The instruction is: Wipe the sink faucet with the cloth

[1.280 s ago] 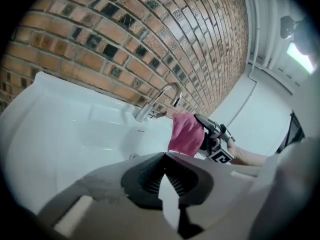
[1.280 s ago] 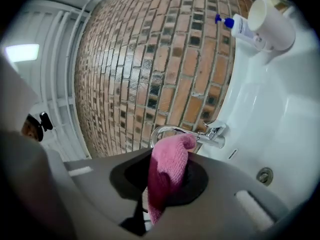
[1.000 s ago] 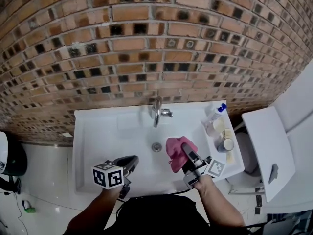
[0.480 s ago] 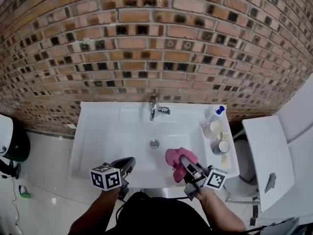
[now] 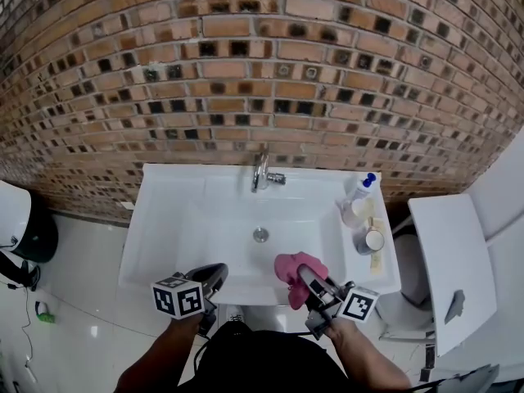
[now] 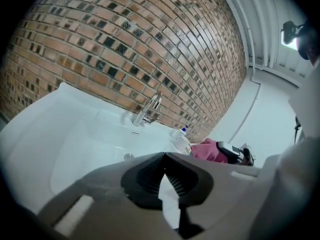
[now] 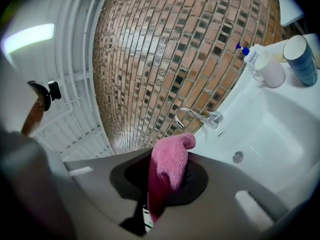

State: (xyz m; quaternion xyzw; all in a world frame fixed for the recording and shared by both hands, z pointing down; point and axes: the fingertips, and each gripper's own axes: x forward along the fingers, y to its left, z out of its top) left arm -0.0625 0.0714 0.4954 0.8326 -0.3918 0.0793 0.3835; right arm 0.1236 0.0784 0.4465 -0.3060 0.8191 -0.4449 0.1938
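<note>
The chrome faucet (image 5: pixel 260 173) stands at the back rim of the white sink (image 5: pixel 168 219), against the brick wall. My right gripper (image 5: pixel 304 278) is shut on a pink cloth (image 5: pixel 288 270) over the front right of the basin, well short of the faucet. In the right gripper view the cloth (image 7: pixel 167 164) sticks up between the jaws of the right gripper (image 7: pixel 167 173), with the faucet (image 7: pixel 192 115) beyond it. My left gripper (image 5: pixel 214 275) hovers at the sink's front left rim, shut and empty. The left gripper view shows the left gripper (image 6: pixel 165 176) and the faucet (image 6: pixel 150 109) far ahead.
A pump soap bottle (image 5: pixel 358 195) and a blue cup (image 5: pixel 372 241) stand on the sink's right ledge. The drain (image 5: pixel 260 234) lies mid-basin. A white toilet lid (image 5: pixel 446 252) is at the right. A black and white object (image 5: pixel 20 228) sits on the floor at the left.
Both grippers have drawn back toward the sink's front edge. The cloth is now farther from the drain and faucet. The jaws' states have not changed.
</note>
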